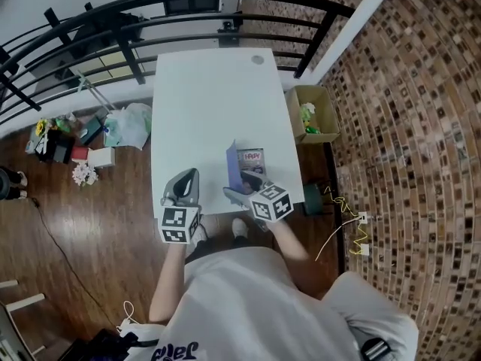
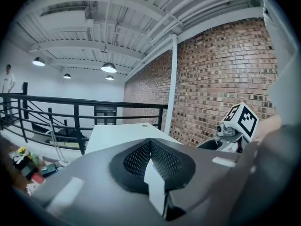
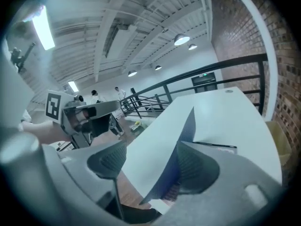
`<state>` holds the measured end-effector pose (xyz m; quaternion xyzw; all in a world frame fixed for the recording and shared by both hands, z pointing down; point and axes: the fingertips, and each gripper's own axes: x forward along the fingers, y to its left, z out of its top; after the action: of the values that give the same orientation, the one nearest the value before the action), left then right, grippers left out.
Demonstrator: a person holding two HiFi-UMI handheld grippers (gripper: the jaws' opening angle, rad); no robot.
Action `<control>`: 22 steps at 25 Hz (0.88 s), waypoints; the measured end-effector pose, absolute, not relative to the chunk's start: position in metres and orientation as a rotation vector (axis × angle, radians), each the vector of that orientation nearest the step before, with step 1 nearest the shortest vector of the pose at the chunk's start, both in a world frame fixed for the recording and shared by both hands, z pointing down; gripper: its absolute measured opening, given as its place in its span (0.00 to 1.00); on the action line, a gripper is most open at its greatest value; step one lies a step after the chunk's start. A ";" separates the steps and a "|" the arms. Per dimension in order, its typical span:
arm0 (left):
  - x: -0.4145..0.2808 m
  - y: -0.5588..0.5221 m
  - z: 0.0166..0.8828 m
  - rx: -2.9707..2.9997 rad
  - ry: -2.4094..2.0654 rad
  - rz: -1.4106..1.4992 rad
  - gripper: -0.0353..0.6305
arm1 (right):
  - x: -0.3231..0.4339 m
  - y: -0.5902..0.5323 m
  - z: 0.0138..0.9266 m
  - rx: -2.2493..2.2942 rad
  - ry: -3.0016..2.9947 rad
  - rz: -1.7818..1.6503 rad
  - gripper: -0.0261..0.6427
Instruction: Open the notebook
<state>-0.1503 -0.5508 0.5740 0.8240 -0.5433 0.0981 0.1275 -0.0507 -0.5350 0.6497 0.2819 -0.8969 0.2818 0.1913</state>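
The notebook [image 1: 251, 161] lies near the front right of the white table [image 1: 210, 104]. Its blue cover [image 1: 231, 164] stands lifted almost upright on the left side. My right gripper [image 1: 242, 189] is open at the notebook's near edge. In the right gripper view, the cover [image 3: 181, 140] rises between the spread jaws of that gripper [image 3: 153, 166] and leans against the right pad [image 3: 200, 166]. My left gripper [image 1: 188, 179] sits over the table's front edge, left of the notebook, holding nothing. In its own view the left gripper [image 2: 150, 161] has its jaws together.
A black railing [image 1: 225, 21] curves round the table's far side and left. A cardboard box [image 1: 312, 115] stands on the floor to the right, by the brick wall [image 1: 406, 126]. Bags and flowers [image 1: 124, 126] lie on the wooden floor to the left.
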 end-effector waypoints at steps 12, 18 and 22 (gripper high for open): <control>-0.223 -0.534 0.570 2.240 -1.743 0.237 0.08 | -0.175 -0.505 0.711 0.394 -2.467 0.690 0.51; -0.242 -0.523 0.573 2.217 -1.766 0.252 0.08 | -0.196 -0.486 0.768 0.296 -2.318 0.767 0.51; -0.246 -0.521 0.572 2.214 -1.752 0.256 0.08 | -0.192 -0.480 0.790 0.321 -2.225 0.804 0.51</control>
<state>-0.2458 -0.5207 0.5720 0.7718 -0.6107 0.0893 0.1529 -0.1922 -0.4801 0.7899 0.1249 -0.8665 0.3132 0.3682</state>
